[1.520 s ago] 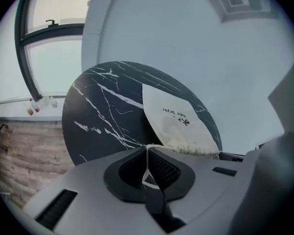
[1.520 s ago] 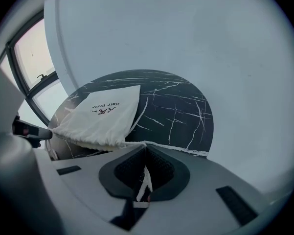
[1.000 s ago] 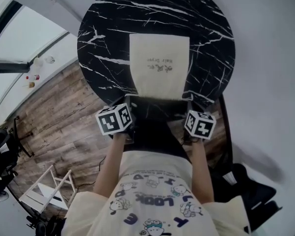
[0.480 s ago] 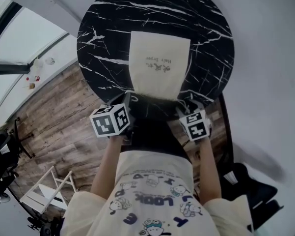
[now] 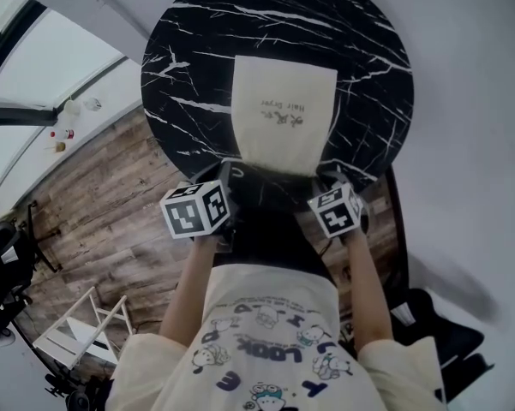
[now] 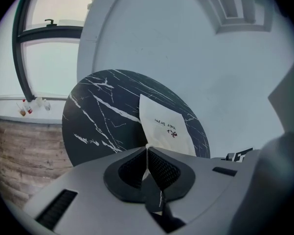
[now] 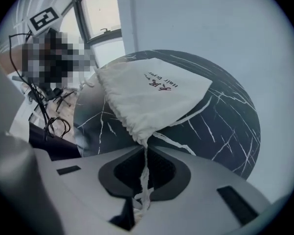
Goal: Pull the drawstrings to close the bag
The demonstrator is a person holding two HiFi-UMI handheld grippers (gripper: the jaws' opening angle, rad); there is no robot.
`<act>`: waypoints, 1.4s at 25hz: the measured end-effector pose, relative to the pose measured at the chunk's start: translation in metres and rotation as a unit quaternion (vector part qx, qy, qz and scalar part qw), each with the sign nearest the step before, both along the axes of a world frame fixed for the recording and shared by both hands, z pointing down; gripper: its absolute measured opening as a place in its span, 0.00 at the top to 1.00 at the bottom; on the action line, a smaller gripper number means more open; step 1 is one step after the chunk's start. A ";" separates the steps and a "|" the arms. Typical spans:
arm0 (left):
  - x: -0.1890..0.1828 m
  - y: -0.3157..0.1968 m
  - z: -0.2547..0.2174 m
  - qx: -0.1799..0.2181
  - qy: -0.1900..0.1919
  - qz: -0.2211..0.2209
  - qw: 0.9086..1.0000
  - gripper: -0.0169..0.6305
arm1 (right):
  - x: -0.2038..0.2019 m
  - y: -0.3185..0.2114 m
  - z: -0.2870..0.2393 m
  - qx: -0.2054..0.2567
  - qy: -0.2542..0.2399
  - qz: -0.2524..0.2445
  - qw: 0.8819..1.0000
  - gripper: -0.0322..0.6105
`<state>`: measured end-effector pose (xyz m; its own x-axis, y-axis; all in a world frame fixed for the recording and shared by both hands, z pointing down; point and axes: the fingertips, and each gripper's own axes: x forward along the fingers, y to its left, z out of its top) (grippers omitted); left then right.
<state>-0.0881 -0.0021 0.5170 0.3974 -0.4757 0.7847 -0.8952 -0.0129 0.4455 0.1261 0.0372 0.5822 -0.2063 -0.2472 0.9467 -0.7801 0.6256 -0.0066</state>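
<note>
Left gripper [image 6: 147,150] is clamped shut, with the left cord [image 6: 160,198] pinched between its pads right at the bag's near corner. The right gripper [image 7: 146,148] has only just been closing its jaws, and now they're clenched on the right cord [image 7: 145,171]. That cord runs straight down through them from the other corner, which is puckered and pulled up toward the jaws.

The bag [image 5: 284,114] is cream with small print. It lies on the round black marble table [image 5: 188,67], about mid-table, mouth end toward the person and close to the table's near edge. Both grippers sit just beside that mouth, one at each corner.

Count: two grippers, two cords (one in each gripper), one bag, one table.
</note>
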 end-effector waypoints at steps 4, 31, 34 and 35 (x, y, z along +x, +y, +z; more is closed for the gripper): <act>-0.004 0.002 0.009 -0.006 -0.015 -0.024 1.000 0.90 | 0.013 -0.007 -0.013 0.025 -0.023 0.110 0.993 0.91; -0.022 -0.011 0.009 0.006 0.013 -0.154 0.988 0.90 | 0.052 -0.014 -0.050 0.113 -0.026 0.283 0.952 0.91; -0.023 -0.013 0.006 0.008 0.016 -0.157 0.987 0.90 | 0.058 -0.013 -0.052 0.114 -0.034 0.300 0.946 0.91; -0.023 -0.013 0.006 0.008 0.018 -0.159 0.987 0.90 | 0.060 -0.014 -0.053 0.117 -0.038 0.308 0.944 0.91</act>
<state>-0.1112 -0.0147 0.5230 0.2540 -0.5926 0.7644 -0.8389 0.2584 0.4790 0.1860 0.0236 0.5290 -0.0211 -0.5422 0.8400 -0.9989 0.0457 0.0044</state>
